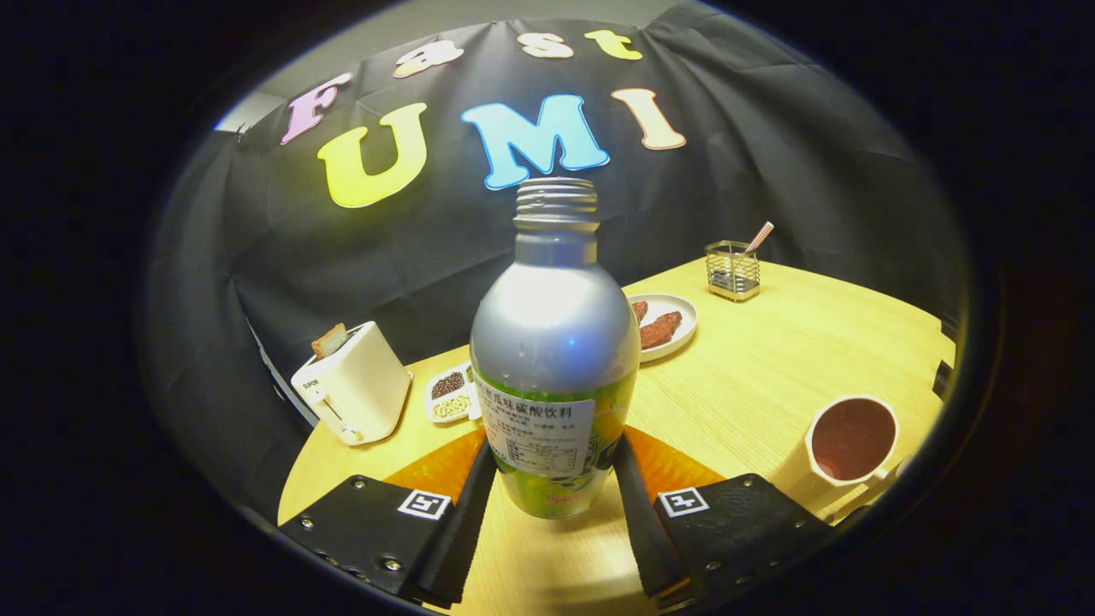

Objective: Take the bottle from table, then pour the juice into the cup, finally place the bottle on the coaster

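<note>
Gripper view: at the bottom centre of the frame, the gripper point(554, 479) has its two fingers closed against the lower sides of the bottle point(554, 359), one on each flank, gripping it. The bottle stands upright in the middle of the frame, silver above and green below with a white label, and its threaded neck has no cap. Its base looks slightly clear of the wooden table point(753, 376), though that is hard to judge.

The cup point(851, 441) sits at lower right, beside the right finger, its dark inside visible. An orange surface, possibly the coaster point(432, 466), peeks out behind the fingers on both sides of the bottle.

Further back, a toaster point(355, 393) with a slice of bread stands at centre left, a small dish of seeds point(452, 395) beside it, a plate of food point(665, 325) behind the bottle, and a wire holder point(733, 270) at upper right.

Risk: the grip is low on a smooth, rounded, open bottle, so tilting could let it slip or spill before reaching the cup.
</note>
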The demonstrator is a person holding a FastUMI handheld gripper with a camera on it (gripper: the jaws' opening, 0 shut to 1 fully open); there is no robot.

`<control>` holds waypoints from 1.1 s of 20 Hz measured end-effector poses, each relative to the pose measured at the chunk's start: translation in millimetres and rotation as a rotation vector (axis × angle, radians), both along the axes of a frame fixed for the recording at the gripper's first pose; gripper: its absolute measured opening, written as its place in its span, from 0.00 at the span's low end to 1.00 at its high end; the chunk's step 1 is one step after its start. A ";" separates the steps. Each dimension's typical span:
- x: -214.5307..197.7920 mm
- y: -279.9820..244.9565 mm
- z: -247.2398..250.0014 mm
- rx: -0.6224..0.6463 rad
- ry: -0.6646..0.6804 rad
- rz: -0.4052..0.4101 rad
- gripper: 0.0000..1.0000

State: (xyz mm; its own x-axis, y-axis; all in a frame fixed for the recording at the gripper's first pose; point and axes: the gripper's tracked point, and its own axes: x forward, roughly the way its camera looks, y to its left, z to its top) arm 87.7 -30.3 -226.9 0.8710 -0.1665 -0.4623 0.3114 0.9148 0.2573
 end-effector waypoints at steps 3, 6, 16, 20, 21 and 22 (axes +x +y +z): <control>12.1 -3.6 -7.7 -0.044 0.014 0.001 0.74; 23.0 -5.9 -16.1 -0.096 0.037 0.001 0.74; 48.2 -7.0 -36.0 -0.162 0.072 -0.012 0.74; 57.2 -3.2 -40.8 -0.158 0.067 -0.011 0.75; 59.6 -3.8 -43.5 -0.164 0.069 -0.014 0.75; 61.5 -3.8 -45.5 -0.170 0.073 -0.013 0.75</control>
State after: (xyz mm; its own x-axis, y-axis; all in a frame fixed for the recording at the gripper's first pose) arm 149.2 -34.1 -272.4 0.8336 -0.2582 -0.4883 0.3354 0.9390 0.0760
